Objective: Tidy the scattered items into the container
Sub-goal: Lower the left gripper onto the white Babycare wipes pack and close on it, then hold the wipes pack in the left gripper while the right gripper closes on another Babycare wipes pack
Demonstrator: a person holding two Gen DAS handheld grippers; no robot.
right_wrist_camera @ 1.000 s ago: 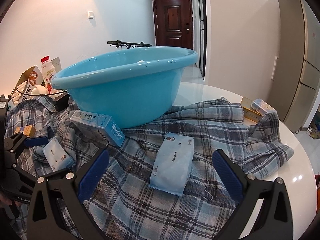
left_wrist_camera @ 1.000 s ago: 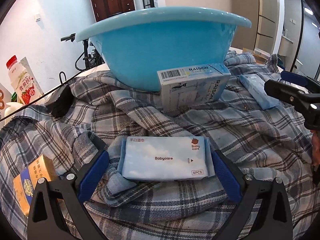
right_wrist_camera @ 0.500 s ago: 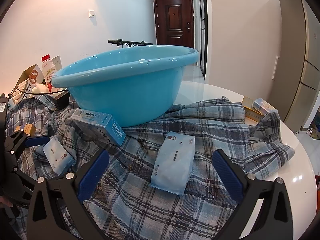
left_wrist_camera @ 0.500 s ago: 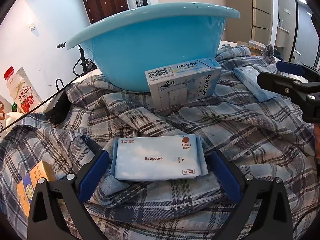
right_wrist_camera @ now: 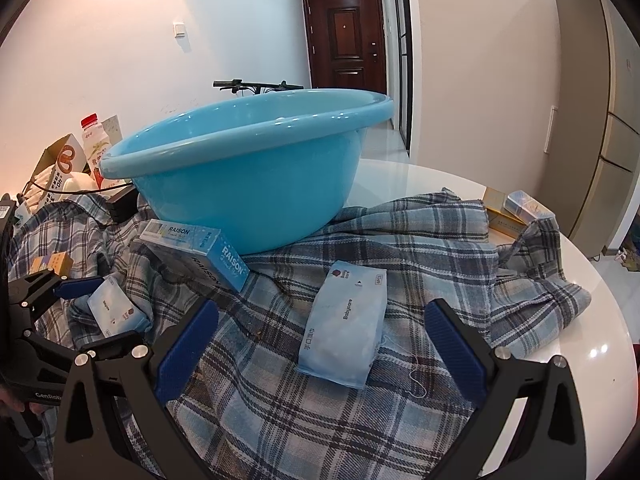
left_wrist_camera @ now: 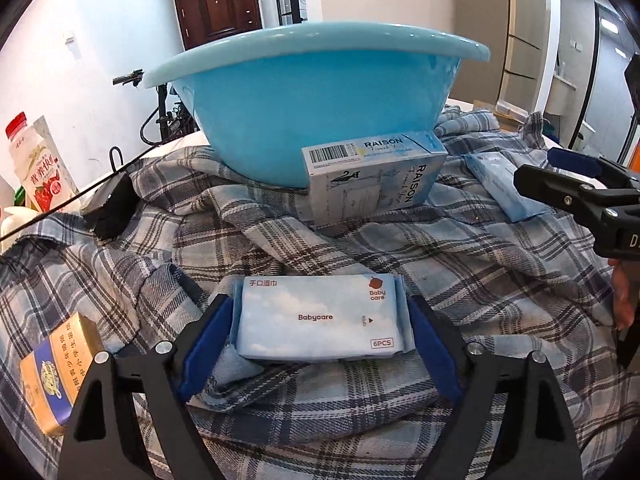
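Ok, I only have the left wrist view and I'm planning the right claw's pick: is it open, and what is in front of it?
Observer: The right claw is open. A Babycare wipes pack lies on the plaid shirt between its fingers, untouched.
Operator: Is there anything in the basin?
Observer: The blue basin shows a bare inner wall near the rim. Its bottom is hidden.
Operator: I can barely see past the shirt on the right. Are there more items there?
Observer: Two small boxes, one yellowish and one pale blue, sit at the shirt's far edge on the white table.
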